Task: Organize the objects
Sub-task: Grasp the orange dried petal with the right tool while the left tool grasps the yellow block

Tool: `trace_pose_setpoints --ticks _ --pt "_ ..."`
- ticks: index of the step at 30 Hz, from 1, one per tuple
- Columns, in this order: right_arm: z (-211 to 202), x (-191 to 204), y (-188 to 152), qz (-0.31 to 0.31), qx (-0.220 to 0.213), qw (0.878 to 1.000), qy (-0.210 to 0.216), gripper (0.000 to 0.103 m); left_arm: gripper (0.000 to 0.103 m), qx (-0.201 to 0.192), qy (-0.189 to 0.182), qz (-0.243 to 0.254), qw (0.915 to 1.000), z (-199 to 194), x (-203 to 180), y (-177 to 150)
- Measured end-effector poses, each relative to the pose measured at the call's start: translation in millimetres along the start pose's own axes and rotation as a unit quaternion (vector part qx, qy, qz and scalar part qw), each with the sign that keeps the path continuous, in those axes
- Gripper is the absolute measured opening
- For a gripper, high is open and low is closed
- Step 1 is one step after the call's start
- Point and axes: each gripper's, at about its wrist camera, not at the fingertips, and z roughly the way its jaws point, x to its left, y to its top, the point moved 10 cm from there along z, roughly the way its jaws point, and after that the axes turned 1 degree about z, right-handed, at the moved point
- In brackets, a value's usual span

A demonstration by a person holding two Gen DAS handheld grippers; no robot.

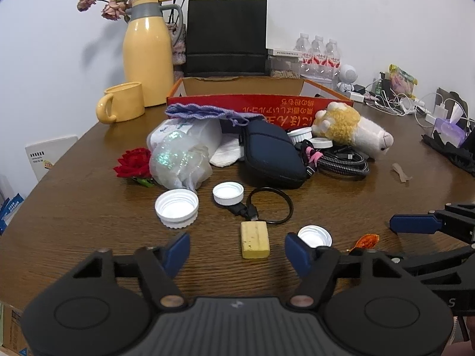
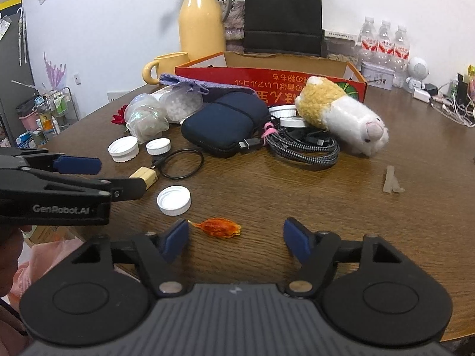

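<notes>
My left gripper (image 1: 237, 252) is open and empty, just short of a yellow eraser block (image 1: 255, 239) and a white cap (image 1: 314, 235) by its right finger. My right gripper (image 2: 236, 238) is open and empty, with an orange wrapped candy (image 2: 218, 227) lying between its fingertips. Beyond lie two more white caps (image 1: 176, 208) (image 1: 228, 193), a looped black cable (image 1: 268, 206), a navy pouch (image 1: 271, 155), braided cables (image 2: 305, 146), a plush alpaca (image 2: 341, 115), a plastic bag (image 1: 178, 160) and a red rose (image 1: 133, 163). An open red cardboard box (image 1: 261, 103) stands behind them.
A yellow jug (image 1: 148, 53), a yellow mug (image 1: 121, 102), a black paper bag (image 1: 227, 35) and water bottles (image 1: 319, 55) line the wall. Chargers and wires (image 1: 400, 101) clutter the right side. A scrap of tape (image 2: 392, 181) lies on the brown table (image 2: 297, 201).
</notes>
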Motion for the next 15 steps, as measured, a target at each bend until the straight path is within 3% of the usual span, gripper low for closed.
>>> trace_pose_setpoints --ticks 8,13,15 --pt "0.5 2.0 0.9 -0.01 -0.008 1.0 0.004 0.061 0.047 0.007 -0.008 0.008 0.9999 8.0 -8.9 0.3" --pt "-0.2 3.3 0.4 -0.014 -0.011 1.0 0.004 0.054 0.046 0.009 -0.009 0.007 0.9999 10.3 -10.4 0.1" --pt "-0.6 3.4 0.2 -0.016 -0.012 1.0 0.004 0.048 0.036 0.008 -0.009 0.007 0.9999 10.1 -10.7 0.1"
